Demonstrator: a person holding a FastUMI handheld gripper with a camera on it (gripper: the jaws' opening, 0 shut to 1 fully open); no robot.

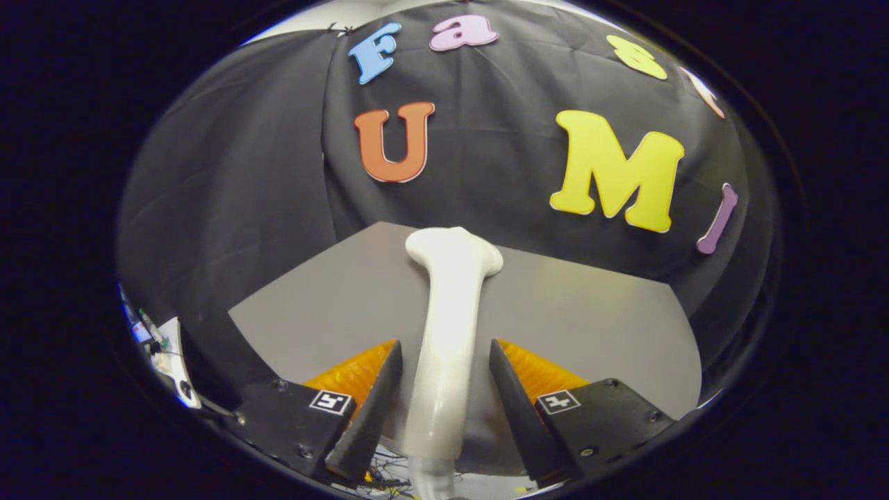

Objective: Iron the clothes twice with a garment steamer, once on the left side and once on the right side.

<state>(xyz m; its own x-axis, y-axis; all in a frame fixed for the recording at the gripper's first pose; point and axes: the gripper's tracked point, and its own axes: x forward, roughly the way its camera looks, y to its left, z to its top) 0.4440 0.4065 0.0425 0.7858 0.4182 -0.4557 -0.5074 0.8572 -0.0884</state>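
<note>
A grey bench (590,312) stretches toward the booth's black cloth wall. Above it, a white garment steamer (448,326) runs lengthwise between the jaws of the gripper (444,375), its head beyond them; whether the jaws press its handle is unclear.

The gripper (444,389) has two wedge-shaped fingers (368,410) that taper forward, each carried on a blocky angular mount studded with small round screws; a small square black-and-white marker sits on top of each mount
</note>
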